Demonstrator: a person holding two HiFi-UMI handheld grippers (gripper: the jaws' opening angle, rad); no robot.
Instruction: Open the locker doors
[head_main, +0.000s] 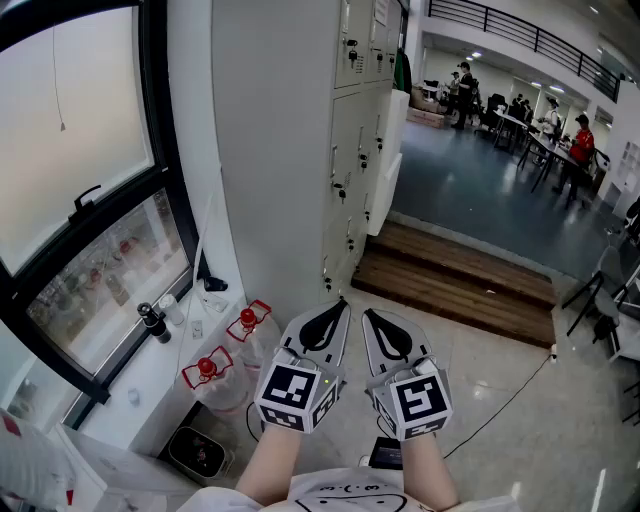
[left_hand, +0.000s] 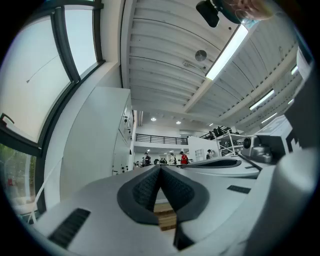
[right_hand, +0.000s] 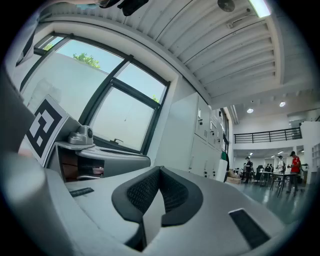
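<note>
A tall row of white lockers (head_main: 352, 150) stands ahead on the left, its small doors with dark latches. At the far end of the row a white door leaf (head_main: 390, 150) stands out from the front. My left gripper (head_main: 338, 306) and right gripper (head_main: 369, 316) are held side by side at waist height, a good way short of the lockers. Both point level toward the row and are shut with nothing between the pads. In the left gripper view the closed tips (left_hand: 160, 168) aim past the lockers (left_hand: 123, 135). The right gripper view shows its closed tips (right_hand: 160, 169) and the lockers (right_hand: 205, 142).
A large window (head_main: 80, 150) with a sill holding small bottles (head_main: 152, 322) fills the left side. Two red-capped plastic jugs (head_main: 225, 365) sit on the floor near my left gripper. A wooden step (head_main: 455, 275) lies beyond the lockers, with people at tables (head_main: 560, 150) further off.
</note>
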